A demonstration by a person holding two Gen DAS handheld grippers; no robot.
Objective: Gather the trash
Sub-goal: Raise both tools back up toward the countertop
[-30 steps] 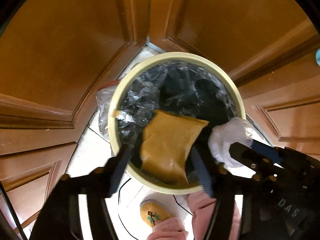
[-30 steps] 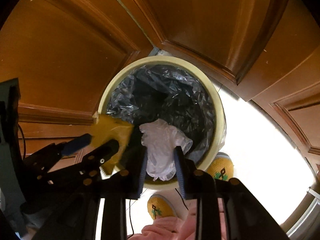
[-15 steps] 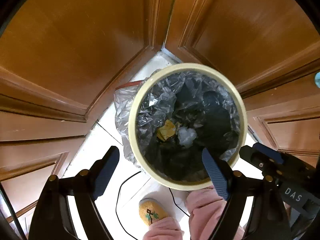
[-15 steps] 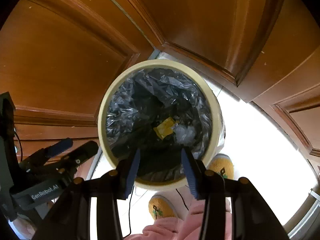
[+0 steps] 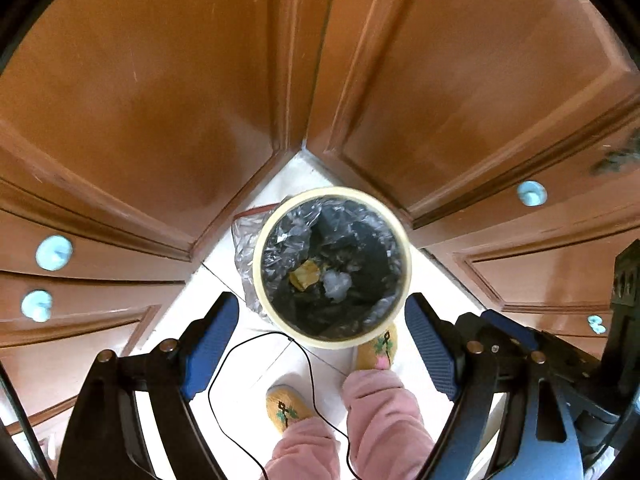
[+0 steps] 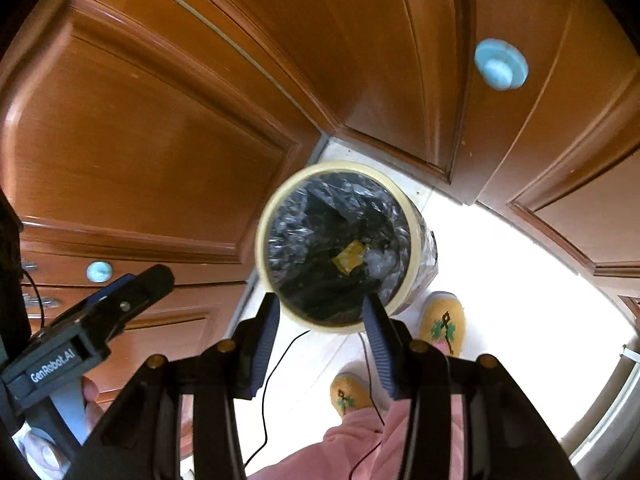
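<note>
Below your left tongs (image 5: pixel 320 340), in the left wrist view, the trash bin (image 5: pixel 258 276) stood on the white floor (image 5: pixel 224 272) in the corner of the wooden cabinet doors (image 5: pixel 140 92). Your tongs hung wide open and empty, the bin's near rim between the blue fingers (image 5: pixel 210 344). Deep inside the black liner lay the yellow packet (image 5: pixel 304 275), well clear of the fingers, tilted with its long axis running up to the right, touching the white crumpled wad (image 5: pixel 337 285) on its right.

From the right wrist view, your right tongs (image 6: pixel 320 340) stood partly open, holding nothing, its fingers (image 6: pixel 262 344) framing the bin's (image 6: pixel 264 232) near rim. The packet (image 6: pixel 349 259) lay at the bottom, a corner pointing up, the wad (image 6: pixel 378 261) just beside it. Your slippers (image 6: pixel 444 324) stood near the bin.
</note>
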